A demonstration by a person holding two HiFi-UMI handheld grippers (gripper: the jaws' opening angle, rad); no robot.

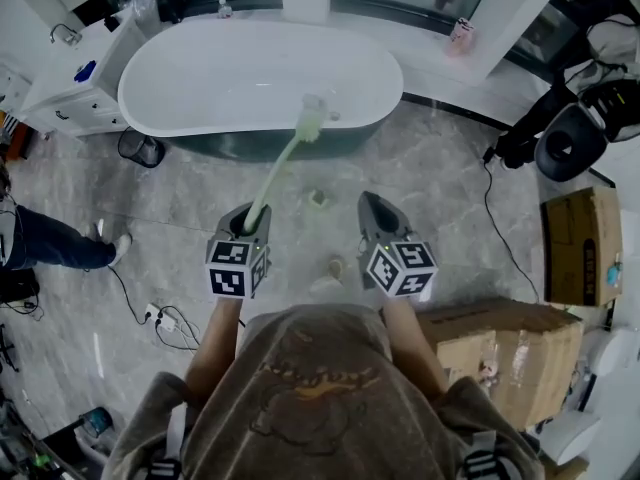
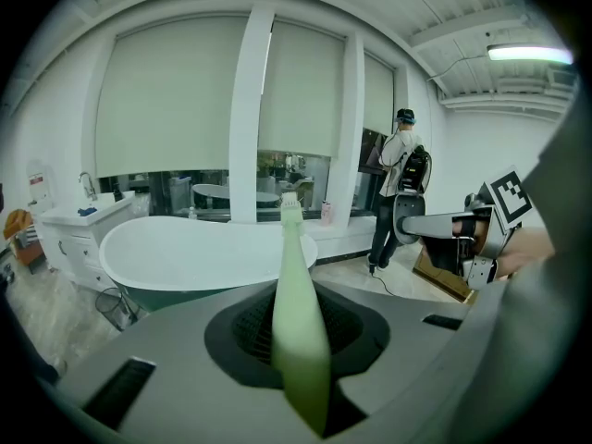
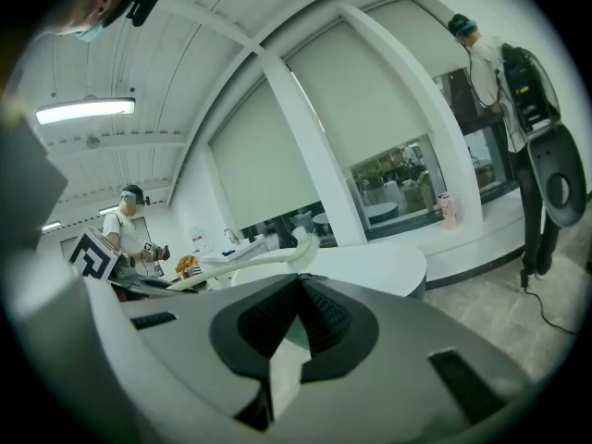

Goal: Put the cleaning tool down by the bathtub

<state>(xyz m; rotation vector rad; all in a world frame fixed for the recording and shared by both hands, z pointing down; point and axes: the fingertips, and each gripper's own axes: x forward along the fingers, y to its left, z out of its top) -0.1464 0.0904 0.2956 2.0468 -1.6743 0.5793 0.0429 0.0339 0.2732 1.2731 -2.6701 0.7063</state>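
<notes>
A pale green long-handled brush (image 1: 283,160) slants up from my left gripper (image 1: 251,215), which is shut on the lower end of its handle. The brush head (image 1: 313,114) hangs over the near rim of the white bathtub (image 1: 200,73). In the left gripper view the handle (image 2: 298,313) runs up between the jaws, with the bristles (image 2: 290,202) in front of the tub (image 2: 176,252). My right gripper (image 1: 372,206) is level with the left one, shut and empty. Its jaws (image 3: 301,289) meet in the right gripper view, where the brush (image 3: 264,257) shows at left.
Cardboard boxes (image 1: 505,353) stand to my right on the grey marble floor. A wire basket (image 1: 140,148) and a white cabinet (image 1: 75,93) stand beside the tub's left end. Cables (image 1: 150,313) trail at left. A person's leg (image 1: 55,246) is at the far left.
</notes>
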